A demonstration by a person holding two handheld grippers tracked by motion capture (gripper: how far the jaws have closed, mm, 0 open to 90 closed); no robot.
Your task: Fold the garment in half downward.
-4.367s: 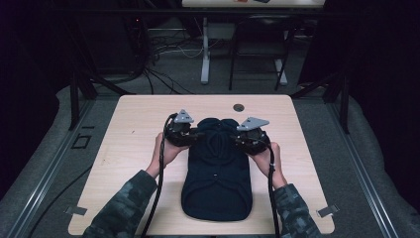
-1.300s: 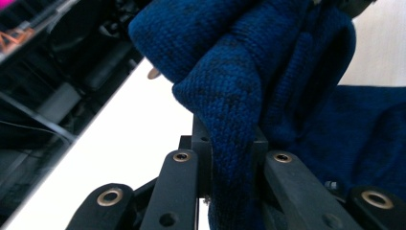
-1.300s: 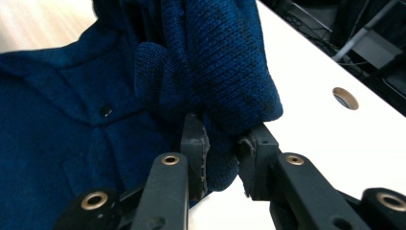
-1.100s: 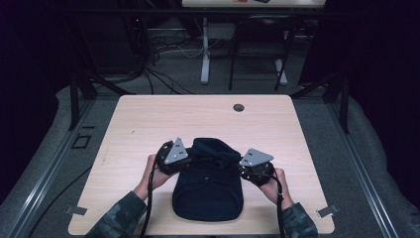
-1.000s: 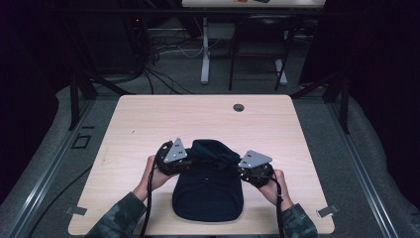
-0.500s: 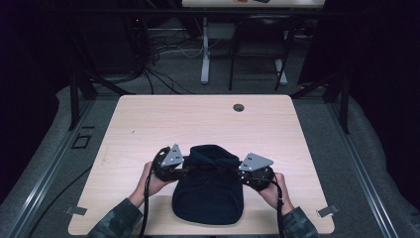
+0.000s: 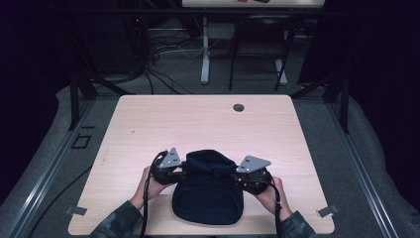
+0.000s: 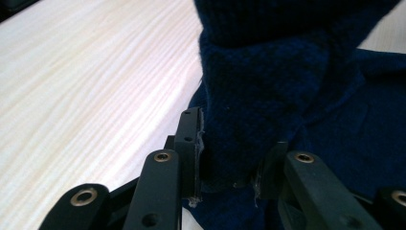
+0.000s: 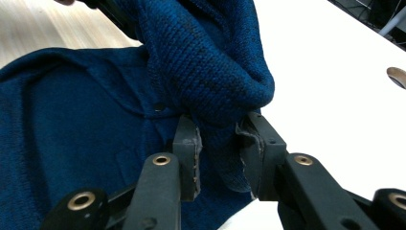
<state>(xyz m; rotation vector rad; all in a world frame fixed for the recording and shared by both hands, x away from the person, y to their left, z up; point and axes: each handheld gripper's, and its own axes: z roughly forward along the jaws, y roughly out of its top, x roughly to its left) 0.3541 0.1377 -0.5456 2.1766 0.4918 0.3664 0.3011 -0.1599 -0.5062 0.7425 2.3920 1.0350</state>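
A dark blue knitted garment (image 7: 208,201) lies at the table's near middle, its far edge lifted and folded back toward the person. My left gripper (image 7: 182,171) grips that raised fold on its left side. In the left gripper view the knit (image 8: 268,96) fills the gap between the gripper's (image 8: 232,148) pads, and the jaws have just been closing on it. My right gripper (image 7: 237,176) grips the fold's right side. There the jaws (image 9: 220,143) have just been opening a little, with a thick roll of knit (image 9: 210,72) still pressed between them.
The light wooden table (image 7: 198,124) has a round cable hole (image 7: 238,107) near its far edge, also visible as a hole (image 9: 397,76) in the right gripper view. Dark floor, cables and table legs lie beyond it. The person's sleeves enter at the bottom edge.
Both hands have drawn the garment's far edge toward the person and lowered it slightly, so the garment is now shorter and doubled over. The left hand sank a little over the last second.
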